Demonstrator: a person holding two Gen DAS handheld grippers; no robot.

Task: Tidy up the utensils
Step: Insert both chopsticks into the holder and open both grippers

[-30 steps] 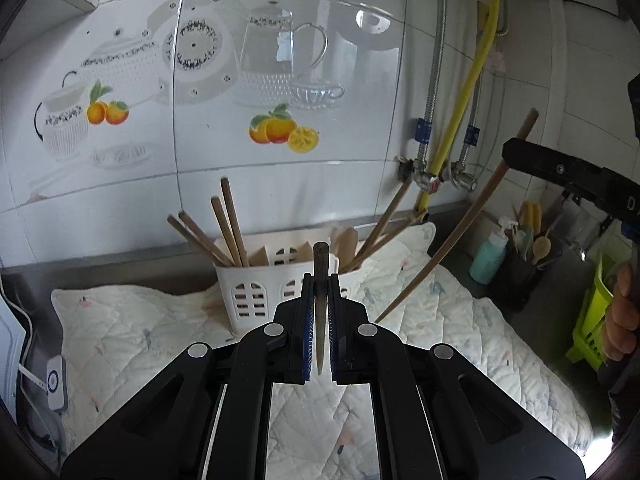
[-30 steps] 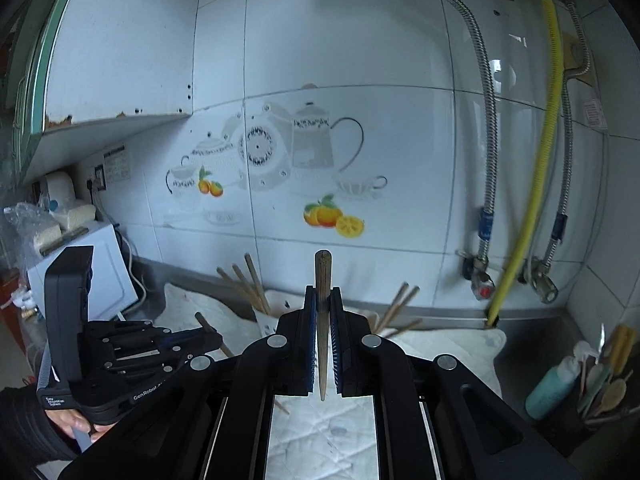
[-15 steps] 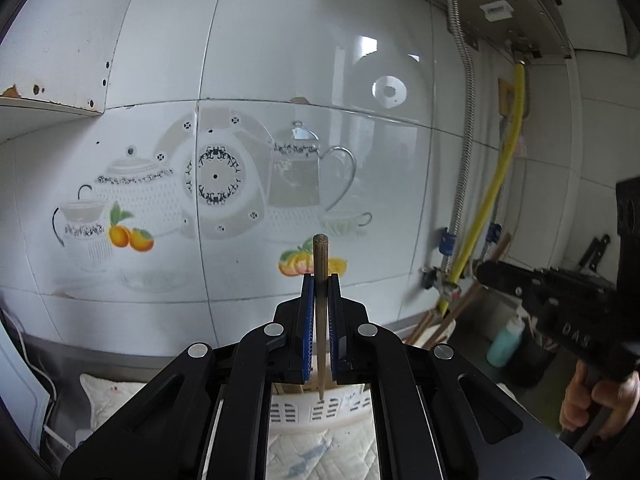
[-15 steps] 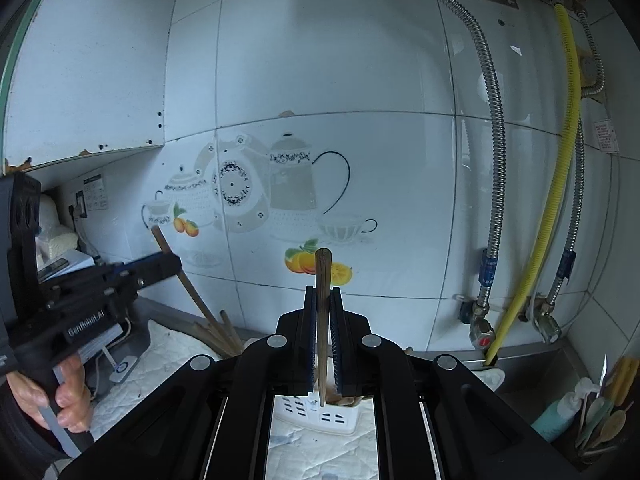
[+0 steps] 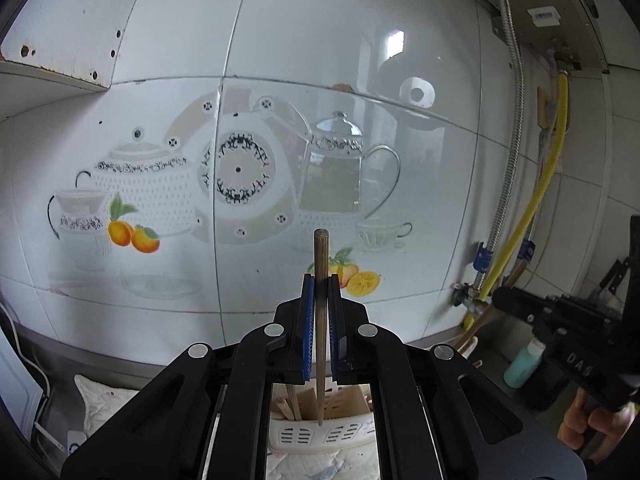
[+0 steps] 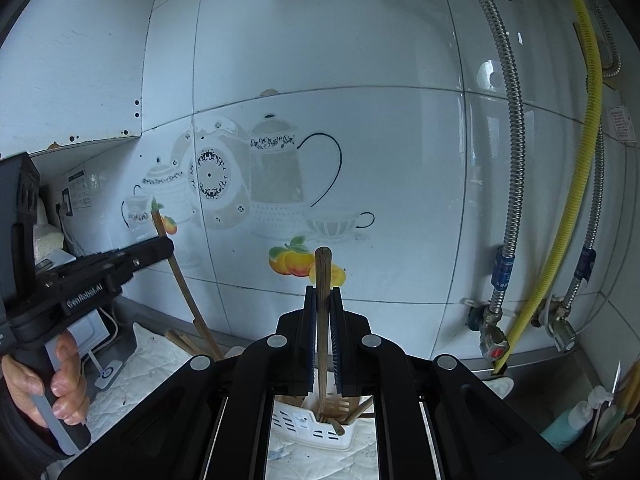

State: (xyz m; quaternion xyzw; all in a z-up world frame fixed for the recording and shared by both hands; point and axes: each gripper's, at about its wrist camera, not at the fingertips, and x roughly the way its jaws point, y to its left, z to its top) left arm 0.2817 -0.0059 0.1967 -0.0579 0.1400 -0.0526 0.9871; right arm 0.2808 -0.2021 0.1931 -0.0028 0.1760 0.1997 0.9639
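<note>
My left gripper (image 5: 320,292) is shut on a brown wooden chopstick (image 5: 320,320) held upright, its lower tip just above the white slotted utensil basket (image 5: 320,432). My right gripper (image 6: 323,300) is shut on another wooden chopstick (image 6: 322,320), also upright, its lower end inside the basket (image 6: 316,428) among several wooden utensils. The left gripper with its chopstick (image 6: 180,280) shows at the left of the right wrist view; the right gripper (image 5: 520,308) shows at the right of the left wrist view.
A tiled wall with a teapot picture (image 5: 240,176) stands close behind. Steel and yellow hoses (image 6: 576,184) with valves run down the right. A white quilted mat (image 6: 148,368) covers the counter. A teal bottle (image 5: 524,364) and a utensil holder (image 6: 612,428) stand at the right.
Both grippers have risen and tilted their chopsticks upright above the basket. The right chopstick's lower end has come down into the basket; the left one hangs just over it.
</note>
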